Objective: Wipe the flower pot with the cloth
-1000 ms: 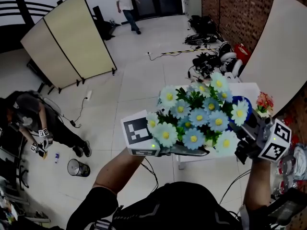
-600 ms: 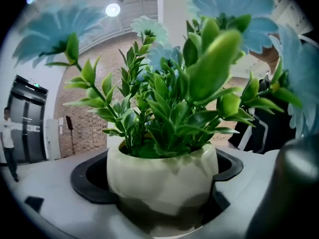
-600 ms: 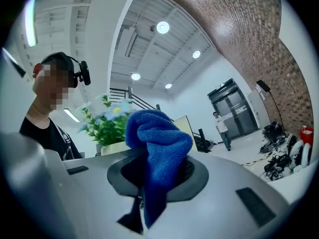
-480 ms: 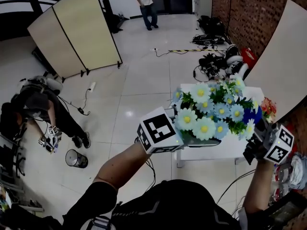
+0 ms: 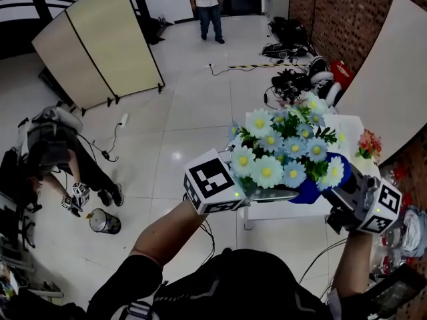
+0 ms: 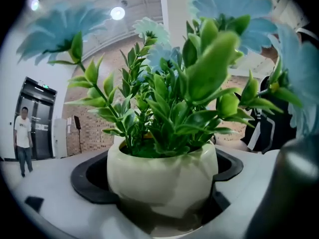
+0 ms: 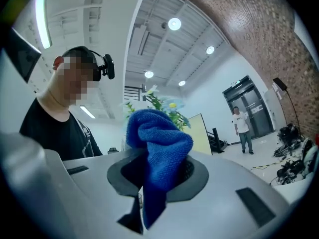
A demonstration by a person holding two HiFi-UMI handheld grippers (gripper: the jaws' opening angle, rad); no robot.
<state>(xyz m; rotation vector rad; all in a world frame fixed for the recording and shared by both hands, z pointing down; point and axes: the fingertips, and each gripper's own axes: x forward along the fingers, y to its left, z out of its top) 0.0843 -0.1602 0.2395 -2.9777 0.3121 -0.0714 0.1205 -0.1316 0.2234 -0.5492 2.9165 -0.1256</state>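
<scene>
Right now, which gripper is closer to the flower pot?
Left. The left gripper is shut on the flower pot itself, holding it up. The right gripper is beside it on the right, shut on the blue cloth.

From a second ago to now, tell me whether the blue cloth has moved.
Yes. Against the red flowers, the blue cloth in the right claw has dropped down and left, nearer the flower pot.

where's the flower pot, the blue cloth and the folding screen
flower pot [image 6: 162, 176], left gripper view, front of its white wall
blue cloth [image 7: 159, 138], right gripper view, bunched top fold
folding screen [image 5: 117, 42], head view, right-hand panel
</scene>
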